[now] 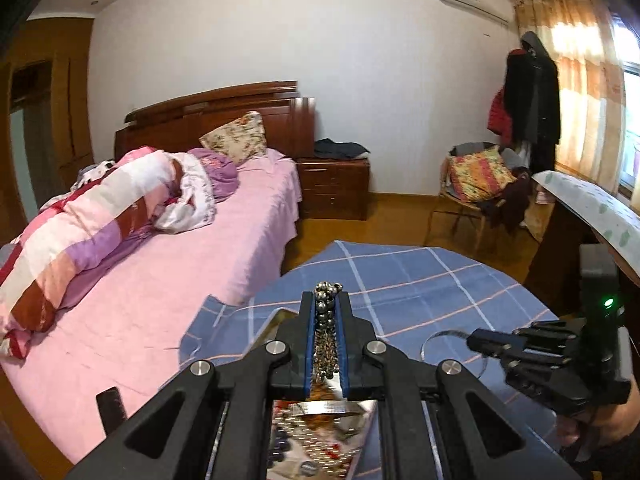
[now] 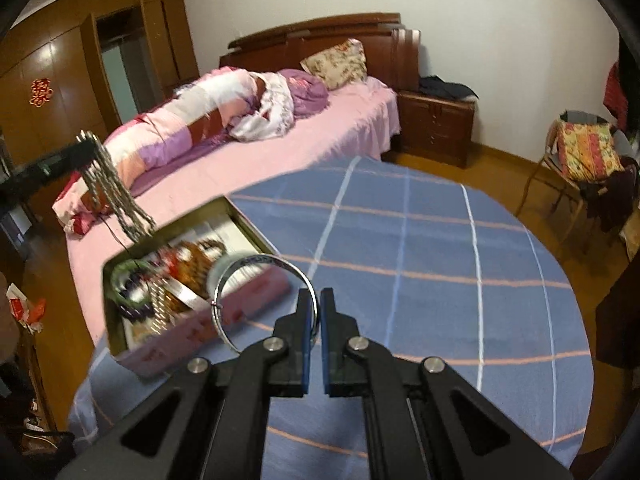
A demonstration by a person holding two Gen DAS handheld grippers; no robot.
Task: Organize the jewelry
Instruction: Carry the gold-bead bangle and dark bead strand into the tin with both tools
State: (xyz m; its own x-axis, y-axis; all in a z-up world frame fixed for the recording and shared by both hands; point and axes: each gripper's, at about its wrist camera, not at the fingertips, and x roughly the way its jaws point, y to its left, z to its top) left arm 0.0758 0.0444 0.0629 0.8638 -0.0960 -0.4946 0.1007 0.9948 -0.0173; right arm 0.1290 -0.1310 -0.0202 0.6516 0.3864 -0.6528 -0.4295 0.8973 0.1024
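My left gripper [image 1: 327, 300] is shut on a silver beaded chain necklace [image 1: 326, 336], whose strands hang down above the open jewelry tin [image 1: 324, 408]. In the right wrist view the left gripper [image 2: 86, 138] holds the necklace [image 2: 116, 196] over the tin's far left corner. The pink tin [image 2: 240, 304] holds several bracelets and beads. My right gripper [image 2: 318, 312] is shut on a silver bangle [image 2: 256, 262], held upright just right of the tin. The right gripper [image 1: 474, 340] and the bangle [image 1: 444, 336] also show in the left wrist view.
The tin sits on a round table with a blue plaid cloth [image 2: 440, 280]. A bed with pink sheets [image 2: 240, 160] lies behind and to the left. A nightstand [image 2: 436, 128], a chair with a cushion [image 2: 584, 152] and a desk edge [image 1: 588, 204] stand around.
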